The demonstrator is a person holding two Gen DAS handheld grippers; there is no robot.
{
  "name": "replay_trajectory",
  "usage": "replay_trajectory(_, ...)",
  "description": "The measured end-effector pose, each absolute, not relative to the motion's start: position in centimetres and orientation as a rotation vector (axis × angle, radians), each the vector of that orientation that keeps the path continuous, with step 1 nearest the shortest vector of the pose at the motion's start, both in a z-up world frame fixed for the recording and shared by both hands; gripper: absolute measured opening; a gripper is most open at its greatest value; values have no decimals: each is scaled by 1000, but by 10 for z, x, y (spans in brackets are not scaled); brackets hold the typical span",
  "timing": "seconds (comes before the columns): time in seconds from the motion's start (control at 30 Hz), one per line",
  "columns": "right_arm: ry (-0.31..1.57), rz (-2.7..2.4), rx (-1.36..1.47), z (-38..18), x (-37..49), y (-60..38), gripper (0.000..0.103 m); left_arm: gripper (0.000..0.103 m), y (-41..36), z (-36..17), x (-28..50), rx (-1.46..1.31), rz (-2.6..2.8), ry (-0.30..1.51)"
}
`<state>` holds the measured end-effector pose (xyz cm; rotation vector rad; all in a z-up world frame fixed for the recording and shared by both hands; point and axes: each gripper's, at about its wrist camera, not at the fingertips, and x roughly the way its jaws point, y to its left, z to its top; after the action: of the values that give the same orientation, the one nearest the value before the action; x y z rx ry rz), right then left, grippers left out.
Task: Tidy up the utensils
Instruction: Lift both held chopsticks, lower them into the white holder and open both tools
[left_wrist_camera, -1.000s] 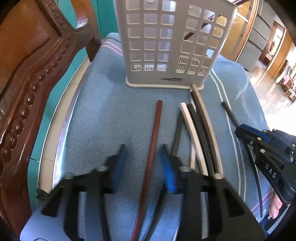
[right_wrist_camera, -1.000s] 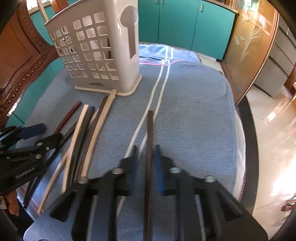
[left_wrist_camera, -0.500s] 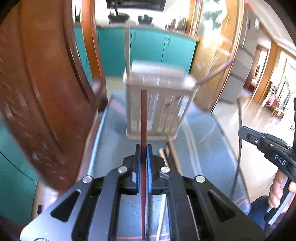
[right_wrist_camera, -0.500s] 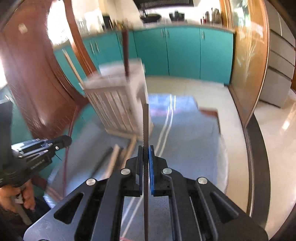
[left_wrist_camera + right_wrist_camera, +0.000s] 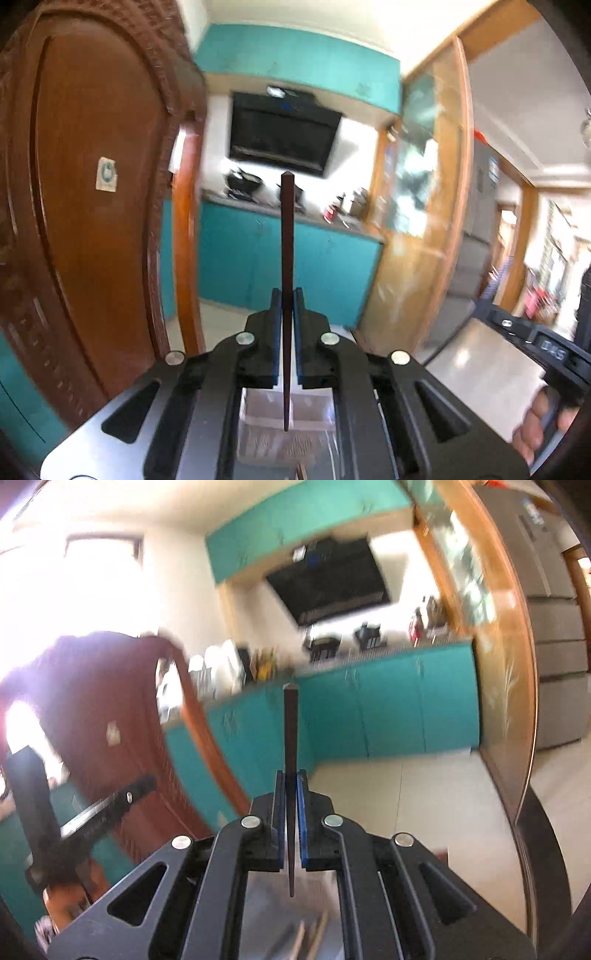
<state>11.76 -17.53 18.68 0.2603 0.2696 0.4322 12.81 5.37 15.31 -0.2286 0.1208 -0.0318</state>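
Chopsticks (image 5: 286, 236) upright in each hand-held gripper (image 5: 286, 306)

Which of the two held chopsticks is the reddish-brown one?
The reddish-brown chopstick is clamped in the left gripper. The right gripper holds a darker, grey-black chopstick.

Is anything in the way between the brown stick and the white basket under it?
Nothing visible. The left gripper holds the reddish-brown chopstick upright, its lower tip hanging just above the blurred white basket; open air between them.
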Motion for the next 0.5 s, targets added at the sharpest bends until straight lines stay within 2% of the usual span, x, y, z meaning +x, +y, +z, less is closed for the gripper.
replay_trajectory(0.13, 187, 355, 266, 177, 139, -160, 7, 7, 49, 123, 165, -231, 43, 126)
replay_trajectory(0.3, 281, 344, 166, 132, 166, -127, 7, 7, 43, 99, 190, -213, 59, 198)
replay_trajectory(0.5, 344, 364, 107, 106, 171, -113, 6, 7, 41, 77, 210, -173, 88, 259)
